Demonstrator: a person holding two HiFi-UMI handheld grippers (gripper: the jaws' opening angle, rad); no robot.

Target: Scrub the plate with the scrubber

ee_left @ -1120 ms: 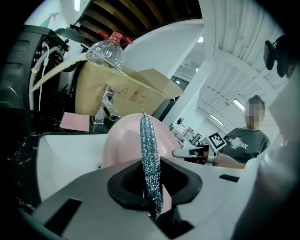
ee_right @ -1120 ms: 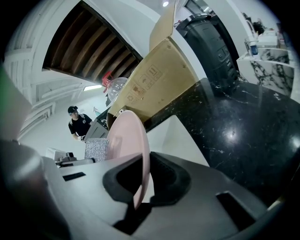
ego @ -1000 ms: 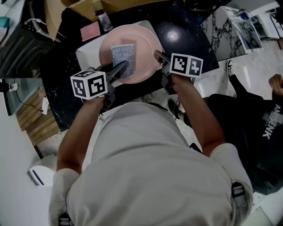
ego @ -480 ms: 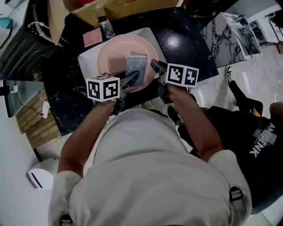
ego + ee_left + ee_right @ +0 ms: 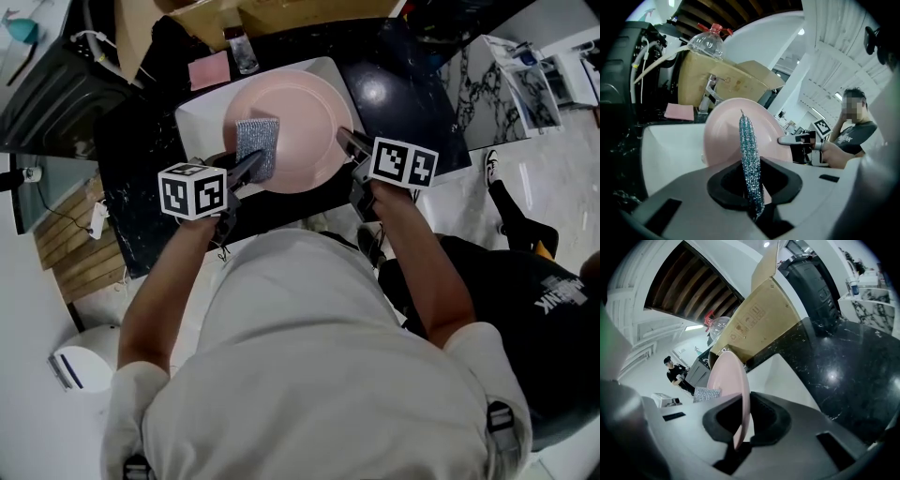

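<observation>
Scrubber point(image 5: 257, 143) has slid left across the plate point(image 5: 305, 112) since half a second back: it was right of centre, and now it's over by the left edge, with the left tool point(image 5: 247, 166) swung left along with it! That left tool is pinching the scrubber by its lower end. In the left gripper view the silvery pad stands on edge between the pressed-in jaws, with the pink plate right behind it. On the other side, the right tool point(image 5: 348, 142) is clamped on the plate's rim at the right of the dish, and the right gripper view shows the thin pink edge running straight down between its jaws. The plate sits in the upper middle of the head view, over a white basin point(image 5: 199, 120) surrounded by a black speckled tabletop point(image 5: 398, 89); whether it touches the basin I can't tell. Up at the top of the frame, a pink pad point(image 5: 208, 70) lies just left of a clear bottle point(image 5: 242, 47), both in front of a brown cardboard box point(image 5: 291, 11). At the lower right there's another person point(image 5: 534, 309) in dark clothing
</observation>
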